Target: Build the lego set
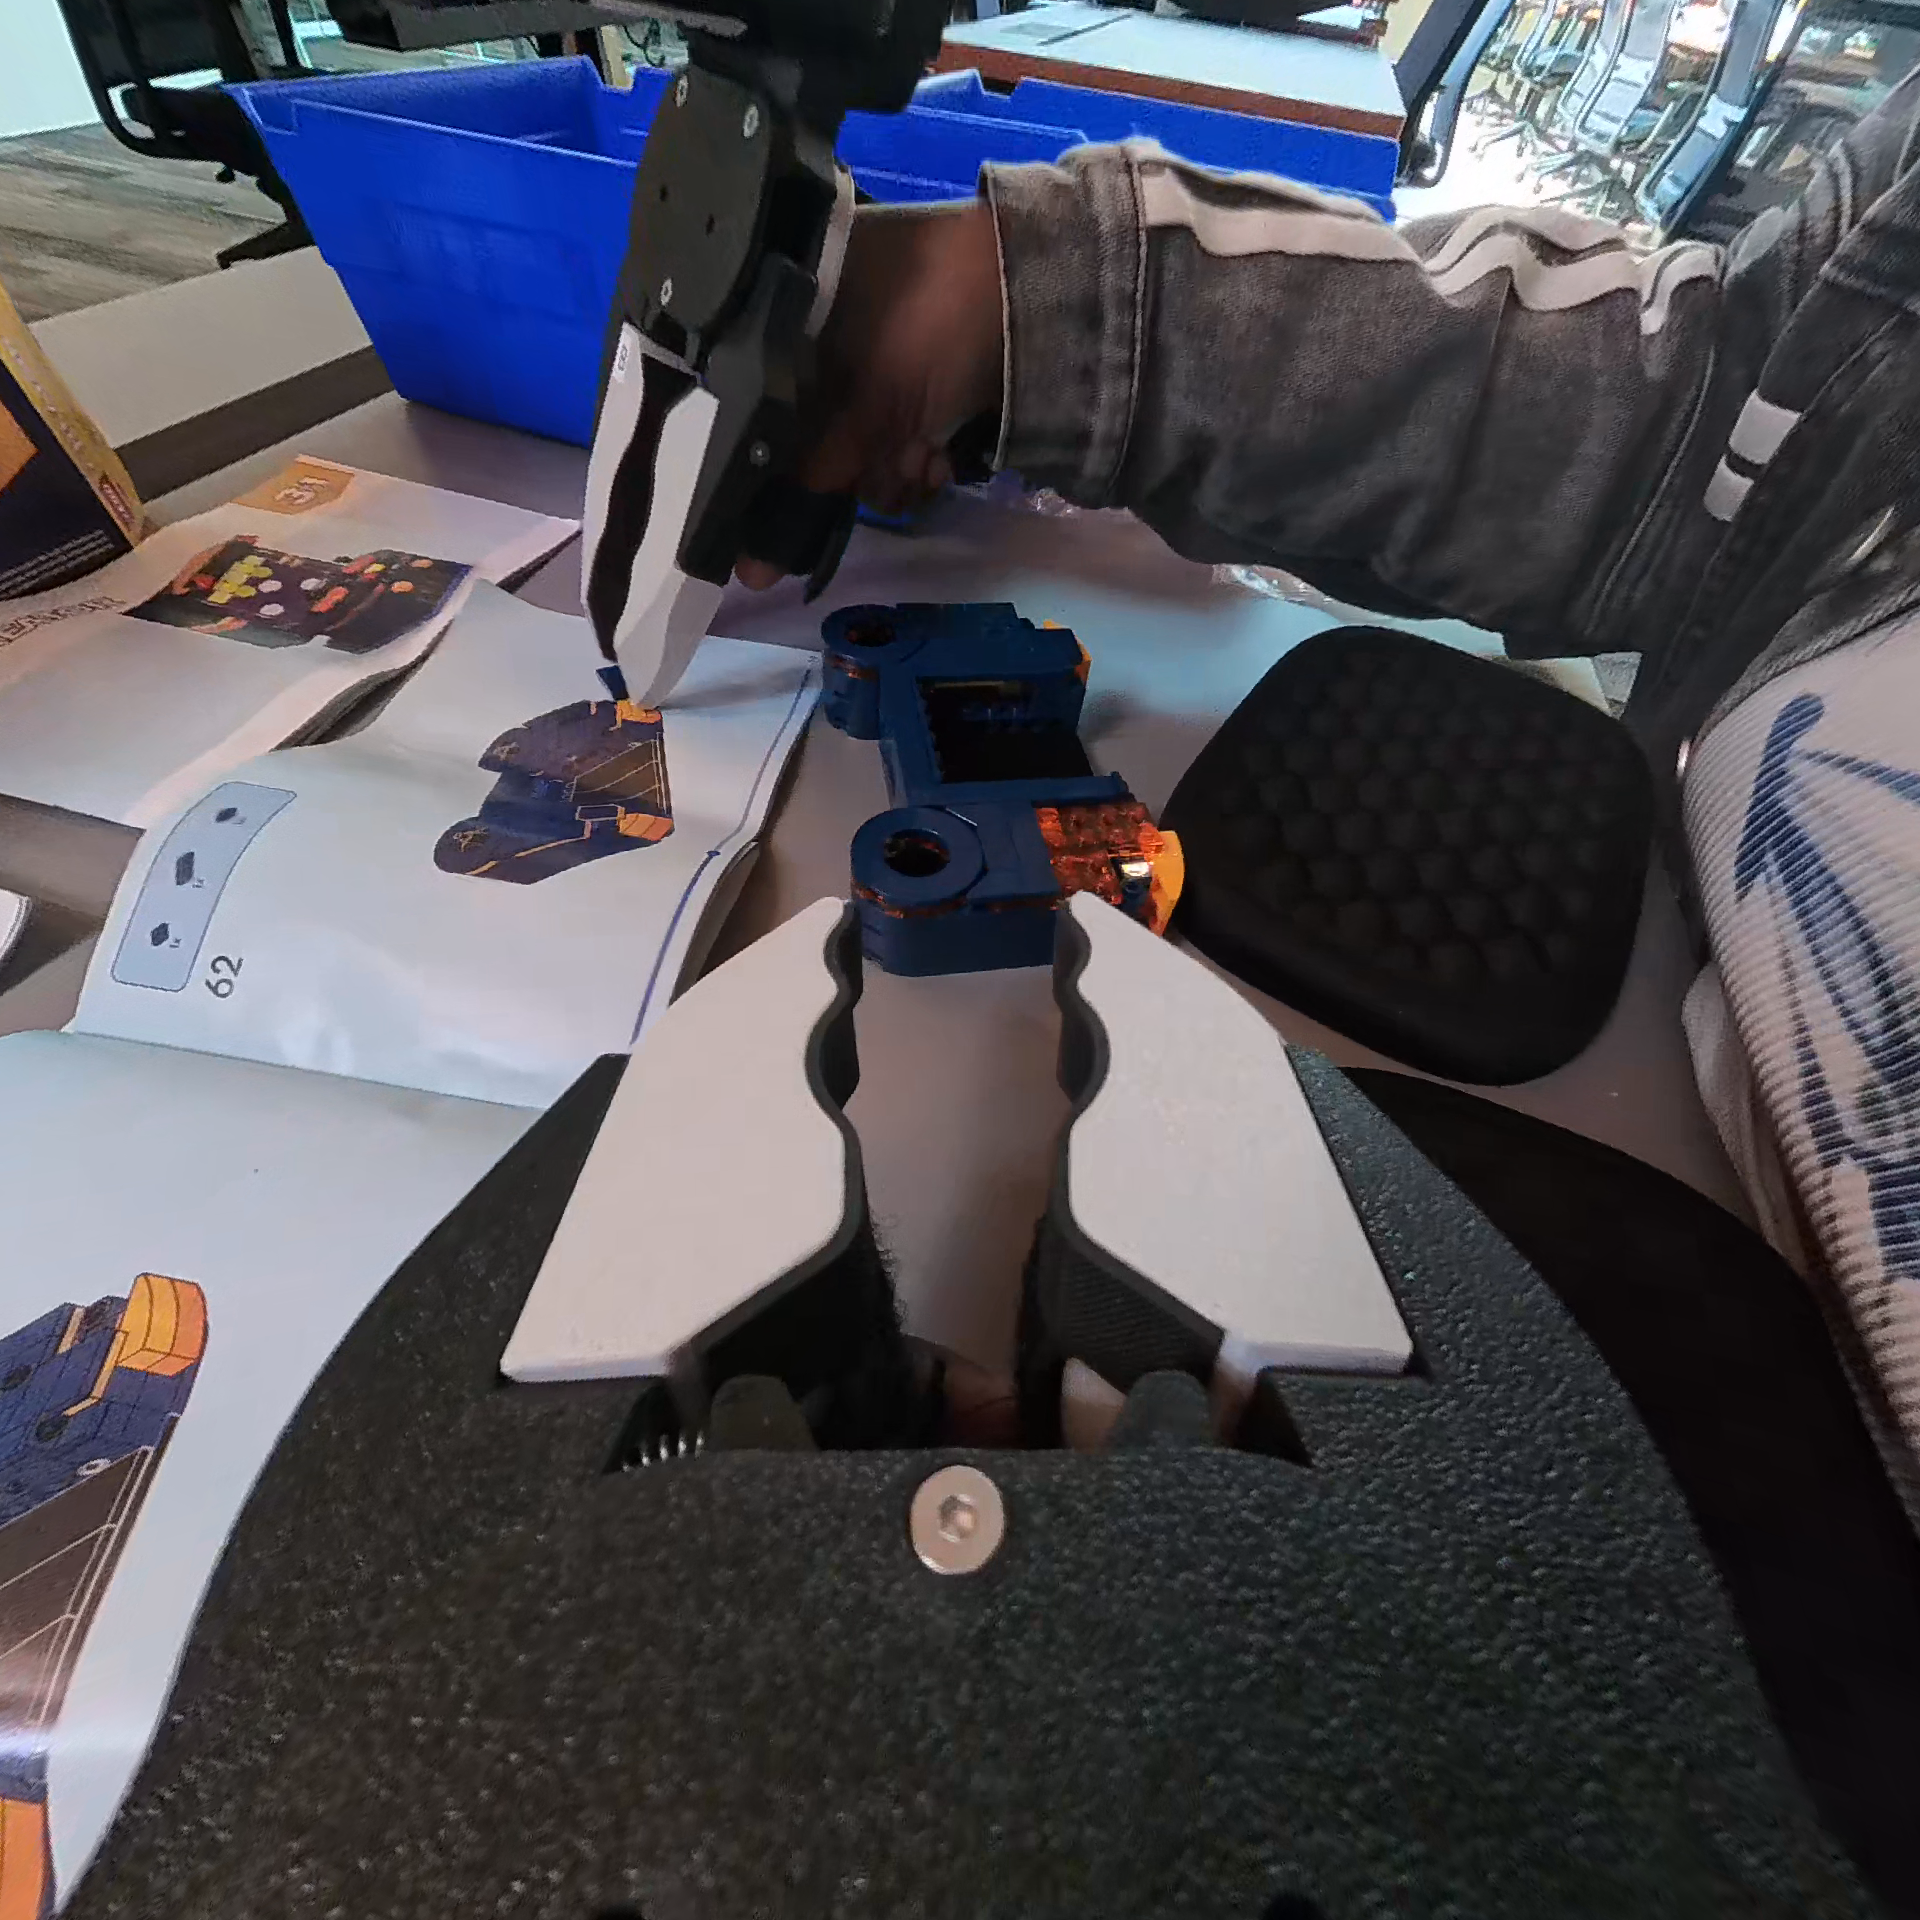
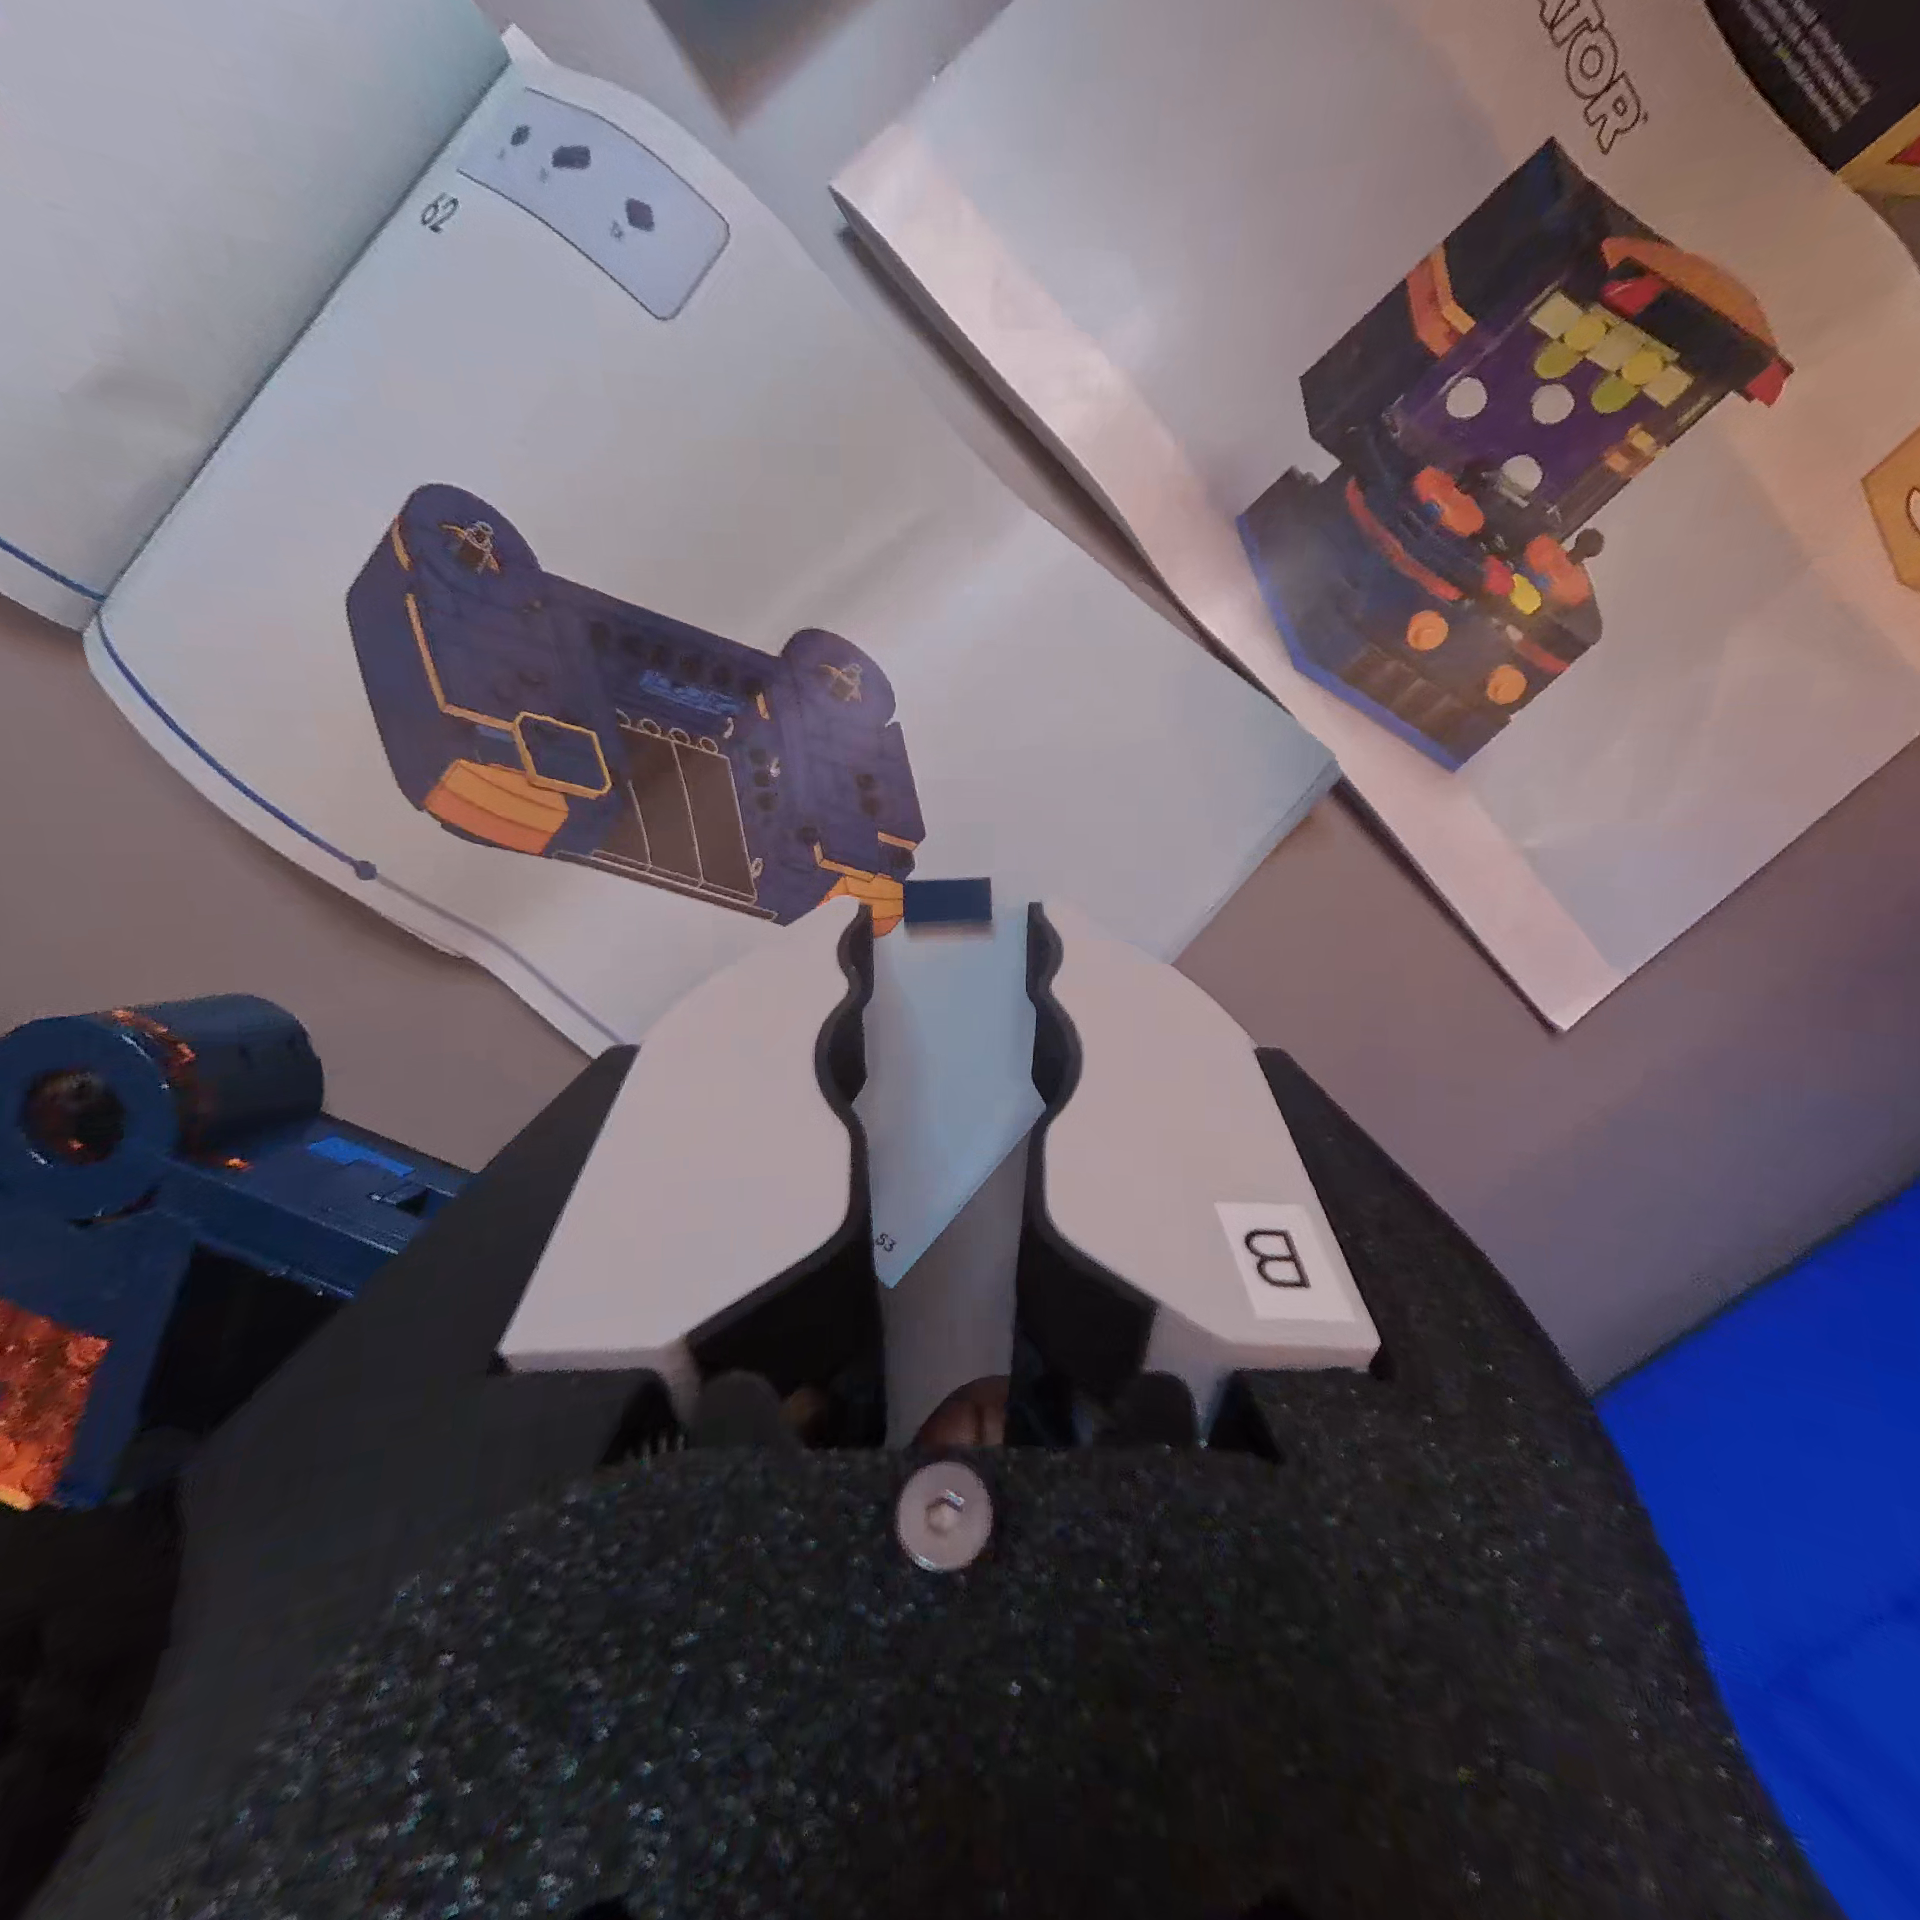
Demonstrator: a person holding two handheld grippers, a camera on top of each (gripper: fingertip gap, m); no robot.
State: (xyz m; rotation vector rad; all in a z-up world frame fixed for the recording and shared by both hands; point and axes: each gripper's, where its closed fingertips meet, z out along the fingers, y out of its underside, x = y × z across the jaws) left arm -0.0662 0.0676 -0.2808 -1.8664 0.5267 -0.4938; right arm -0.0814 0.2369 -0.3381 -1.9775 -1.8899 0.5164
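- two booklets lie open on the grey table (image 1: 1195,644): the near booklet (image 1: 416,935) shows a printed step number and a drawing of the dark blue build; the far booklet (image 2: 1455,520) shows a picture of an arcade-style model and a large printed title.
- at far left a cardboard box (image 1: 52,457) stands on the table's edge, small print on its side.
- blue bins (image 1: 468,239) stand behind the booklets; what is in them cannot be seen.
- right gripper (image 2: 945,914), with a lettered sticker on one finger, has its jaws partly apart over the near booklet; a small dark blue tile (image 2: 948,900) lies on the page at the tips, not clearly pinched.
- left gripper (image 1: 956,925) grips the near end of the blue and orange lego build (image 1: 977,769), which rests on bare table between booklet and a black pad (image 1: 1413,842).
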